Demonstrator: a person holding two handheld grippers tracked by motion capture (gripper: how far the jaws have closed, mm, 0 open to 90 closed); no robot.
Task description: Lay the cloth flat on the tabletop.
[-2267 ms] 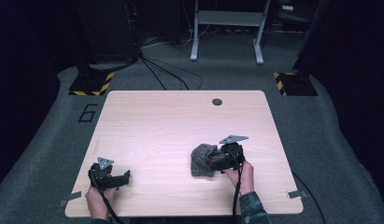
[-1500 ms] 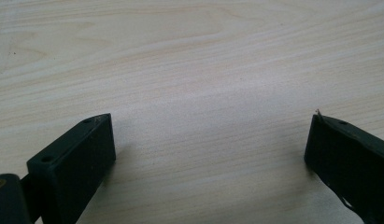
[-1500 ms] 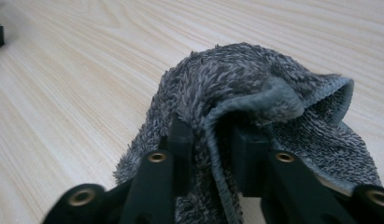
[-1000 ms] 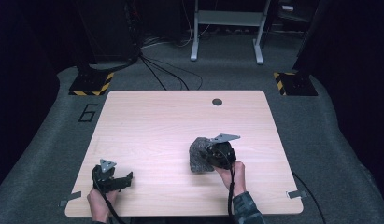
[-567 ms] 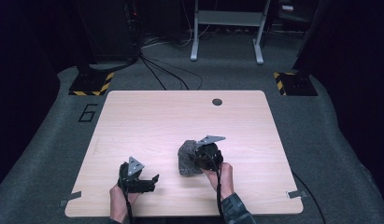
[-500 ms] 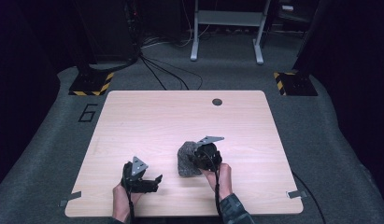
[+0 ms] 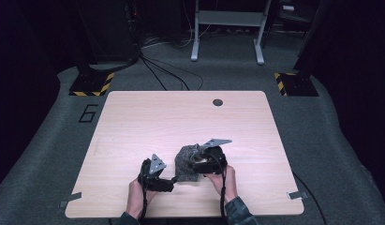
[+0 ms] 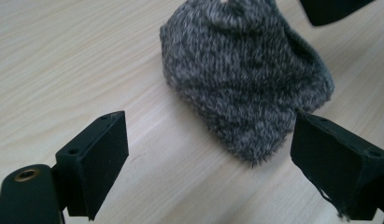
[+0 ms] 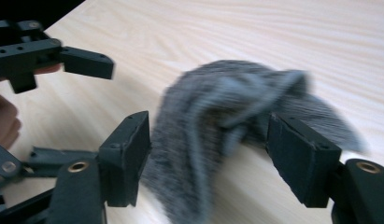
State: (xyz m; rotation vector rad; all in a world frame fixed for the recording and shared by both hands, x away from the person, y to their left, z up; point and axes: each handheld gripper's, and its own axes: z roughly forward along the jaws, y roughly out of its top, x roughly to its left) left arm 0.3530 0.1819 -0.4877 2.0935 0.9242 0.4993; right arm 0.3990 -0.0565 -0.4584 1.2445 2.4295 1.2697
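Observation:
A grey fuzzy knitted cloth [image 7: 183,166] lies bunched on the light wooden table [image 7: 181,117], near its front edge. My right gripper [image 7: 195,160] reaches it from the right. In the right gripper view its jaws [image 9: 210,123] have just been opening and stand apart, with the blurred cloth [image 9: 213,102] slumping between them. My left gripper [image 7: 169,183] is close on the cloth's left. Its jaws [image 8: 210,126] have just been closing a little but stay wide, and the cloth's near corner [image 8: 255,130] lies between them unpressed. One left finger [image 9: 87,63] is visible in the right gripper view.
A dark round grommet [image 7: 218,102] sits near the table's far edge. On the grey carpet beyond are two yellow-and-black striped bases [image 7: 92,84] [image 7: 295,83], black cables [image 7: 157,70] and a metal stand [image 7: 227,28]. A "6" [image 7: 88,113] marks the floor at left.
My left gripper has moved right across the front of the table to the cloth. My right gripper shifted slightly left with the cloth, then its jaws opened and let the cloth go.

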